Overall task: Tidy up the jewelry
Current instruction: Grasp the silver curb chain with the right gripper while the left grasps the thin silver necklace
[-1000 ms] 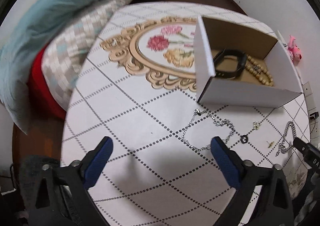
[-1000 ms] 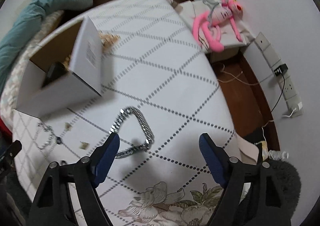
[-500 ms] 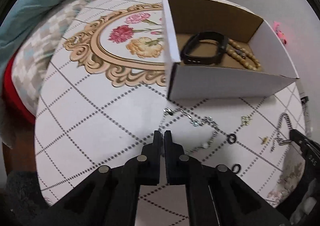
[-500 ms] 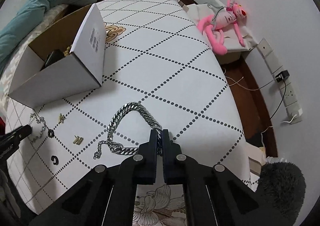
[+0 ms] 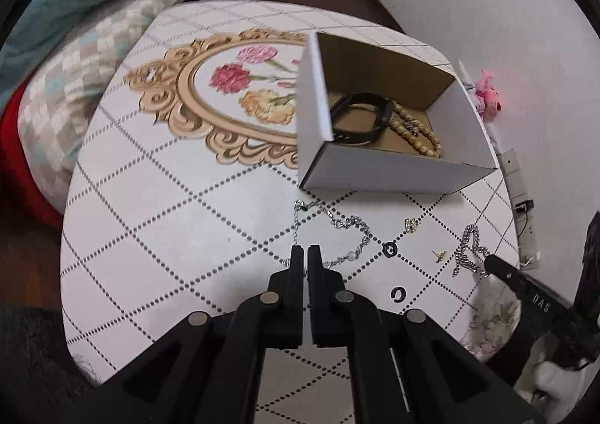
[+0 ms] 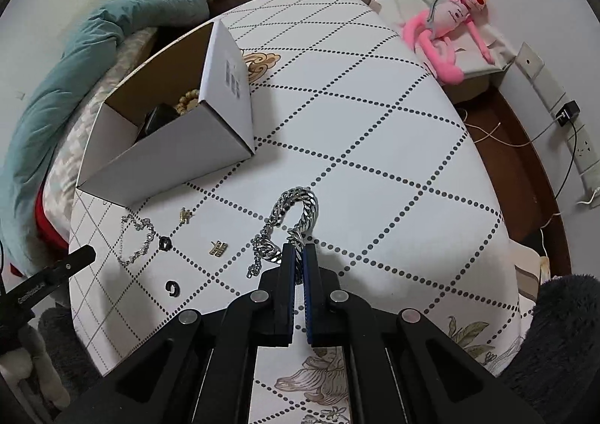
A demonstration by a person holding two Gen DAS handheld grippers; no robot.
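An open white cardboard box [image 5: 378, 172] [image 6: 180, 157] on the table holds a black band [image 5: 360, 118] and a wooden bead bracelet [image 5: 416, 131]. A thin silver chain bracelet [image 5: 337, 232] [image 6: 137, 240] lies in front of the box. My left gripper [image 5: 304, 251] is shut on its near part. A thick silver curb chain [image 6: 296, 217] [image 5: 467, 251] lies to the right. My right gripper [image 6: 298, 249] is shut on it, and the chain rises off the table. Two black rings [image 5: 390, 248] [image 5: 398, 293] and two small gold earrings [image 6: 218, 247] [image 6: 185, 215] lie between the chains.
The table [image 6: 375, 131] has a white cloth with dotted diamonds and a floral medallion [image 5: 232, 93]. A teal blanket and checked pillow [image 5: 75, 60] lie at its left edge. A pink plush toy [image 6: 446, 30] sits beyond the right edge, by wall sockets and cables.
Both grippers went from wide open to shut, the left on the thin chain bracelet, the right on the thick chain. The thick chain now arches up off the table.
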